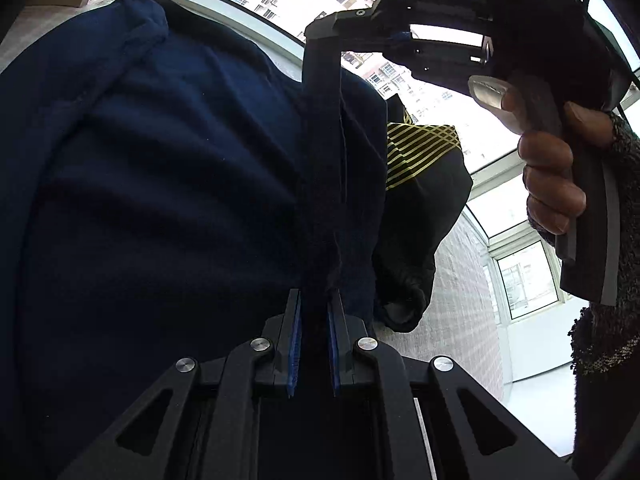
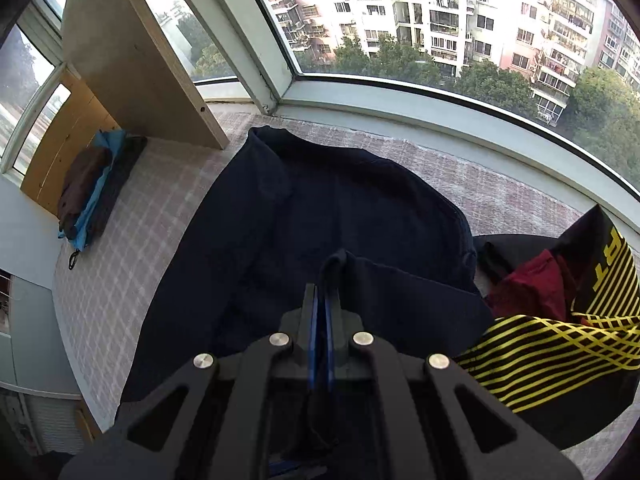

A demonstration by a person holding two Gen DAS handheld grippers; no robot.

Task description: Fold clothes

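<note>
The navy garment (image 2: 320, 208) lies spread on the checked counter (image 2: 120, 272) below the window (image 2: 440, 20). The right tongs (image 2: 323, 300) are pinched narrow on a fold of it. The left tongs (image 1: 314, 304) grip a strip of it. Right of it: a black-and-yellow garment (image 2: 560, 344).

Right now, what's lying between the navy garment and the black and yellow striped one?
In the right wrist view, a crumpled dark red garment lies between the navy garment and the black and yellow striped garment, on the checked cloth.
</note>
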